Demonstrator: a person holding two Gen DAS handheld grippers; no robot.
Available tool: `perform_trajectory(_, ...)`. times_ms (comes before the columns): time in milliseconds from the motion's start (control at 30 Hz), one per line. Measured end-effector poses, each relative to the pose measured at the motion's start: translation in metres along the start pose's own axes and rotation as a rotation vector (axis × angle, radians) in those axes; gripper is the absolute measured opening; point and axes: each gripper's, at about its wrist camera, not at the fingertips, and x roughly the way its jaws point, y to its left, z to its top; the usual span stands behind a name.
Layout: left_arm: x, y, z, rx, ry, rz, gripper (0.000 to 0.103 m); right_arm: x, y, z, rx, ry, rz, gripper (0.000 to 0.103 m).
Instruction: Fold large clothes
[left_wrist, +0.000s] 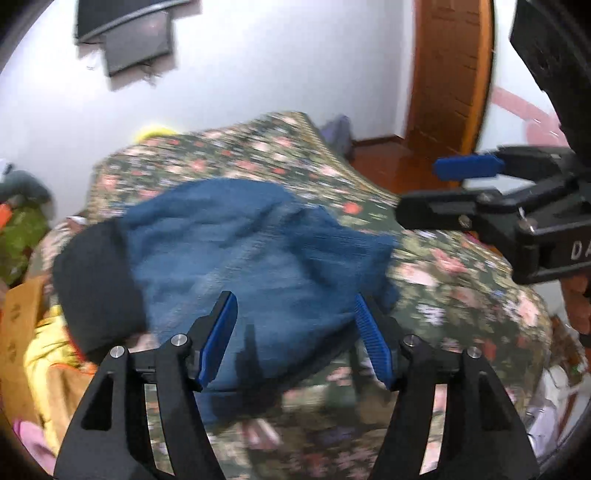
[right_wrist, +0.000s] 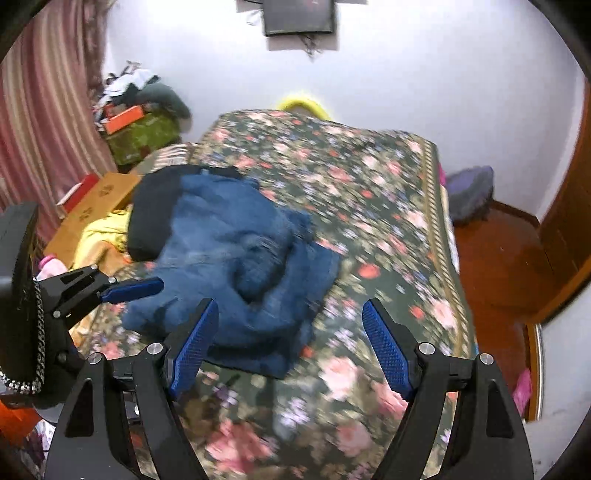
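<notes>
Now blue garment (left_wrist: 251, 258) lies bunched ahead of left gripper (left_wrist: 295, 332), fingers spread, empty. Right gripper (right_wrist: 288, 347) spread, empty too. Fold looks unfinished; next, probably pinch loose edge.

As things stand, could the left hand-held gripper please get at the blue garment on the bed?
Probably yes: the left hand-held gripper is open right over the blue garment, nothing lies between, and the right hand-held gripper is off to the side.

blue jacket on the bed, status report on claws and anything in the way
Left claw open, nothing gripped. Right claw open, empty. Blue jacket bunched on the floral bedspread, not yet flat. Nothing in the way.
</notes>
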Motion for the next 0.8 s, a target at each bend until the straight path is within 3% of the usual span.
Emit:
perform_trajectory(100, -0.004, 0.024, -0.006, -0.026, -0.012, 0.119, 0.066, 0.012, 0.016, 0.002, -0.01, 0.02, 0.048, 0.077)
perform_trajectory(167, 0.001, 0.041, -0.011, -0.066, 0.012, 0.144, 0.067, 0.025, 0.026, 0.003, -0.016, 0.042, 0.063, 0.077)
perform_trajectory(300, 0.021, 0.072, -0.027, -0.165, 0.089, 0.151, 0.067, 0.048, 0.028, 0.002, -0.014, 0.083, 0.032, 0.077)
perform_trajectory(433, 0.047, 0.087, -0.044, -0.28, 0.161, 0.086, 0.067, 0.062, 0.01, -0.004, 0.037, 0.13, -0.039, 0.077)
perform_trajectory(500, 0.048, 0.088, -0.05, -0.31, 0.165, 0.067, 0.068, 0.065, -0.007, -0.01, 0.092, 0.159, -0.001, 0.077)
perform_trajectory(700, 0.047, 0.068, -0.062, -0.241, 0.122, 0.114, 0.068, 0.071, -0.038, -0.037, 0.218, 0.215, 0.066, 0.083)
perform_trajectory(800, 0.042, 0.068, -0.054, -0.18, 0.115, 0.133, 0.067, 0.069, -0.035, -0.033, 0.231, 0.224, 0.065, 0.083)
